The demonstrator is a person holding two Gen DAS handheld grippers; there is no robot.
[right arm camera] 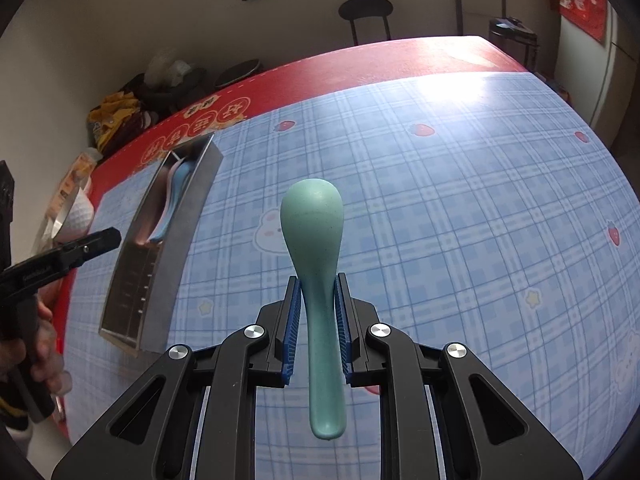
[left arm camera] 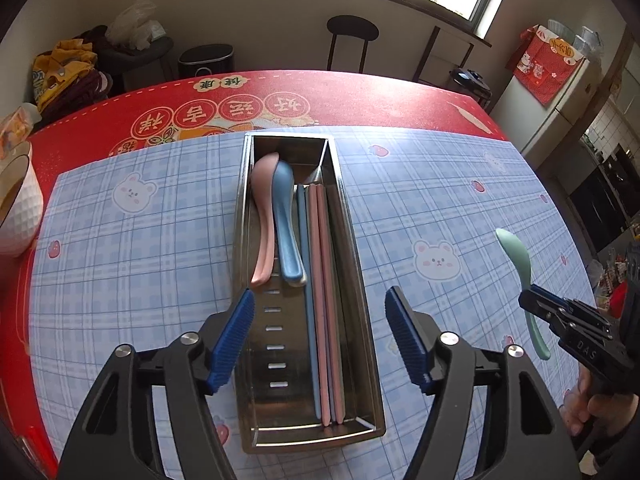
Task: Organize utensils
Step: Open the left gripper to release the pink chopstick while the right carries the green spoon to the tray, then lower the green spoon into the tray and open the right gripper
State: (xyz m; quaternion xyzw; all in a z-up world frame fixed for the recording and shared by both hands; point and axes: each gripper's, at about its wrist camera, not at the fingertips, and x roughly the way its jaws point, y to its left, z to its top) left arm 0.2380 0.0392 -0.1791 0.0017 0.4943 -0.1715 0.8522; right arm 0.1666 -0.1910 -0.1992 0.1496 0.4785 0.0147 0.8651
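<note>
A long steel tray [left arm camera: 362, 312] lies lengthwise on the blue checked mat. In its left half rest a pink spoon [left arm camera: 264, 216] and a blue spoon [left arm camera: 286, 220]; along its right half lie pink and blue chopsticks [left arm camera: 322, 300]. My left gripper [left arm camera: 320, 304] hangs open just above the tray's near half, nothing between its blue pads. My right gripper [right arm camera: 318, 292] is shut on the handle of a green spoon [right arm camera: 314, 224], held above the mat, bowl pointing away. In the left wrist view that green spoon [left arm camera: 516, 254] and the right gripper [left arm camera: 532, 300] sit to the tray's right.
The steel tray [right arm camera: 176, 240] lies left of the right gripper, with the left gripper's finger [right arm camera: 96, 242] beside it. A white textured bowl [left arm camera: 18, 208] stands at the table's left edge. The red tablecloth [left arm camera: 360, 96] borders the mat; a stool [left arm camera: 352, 36] stands beyond.
</note>
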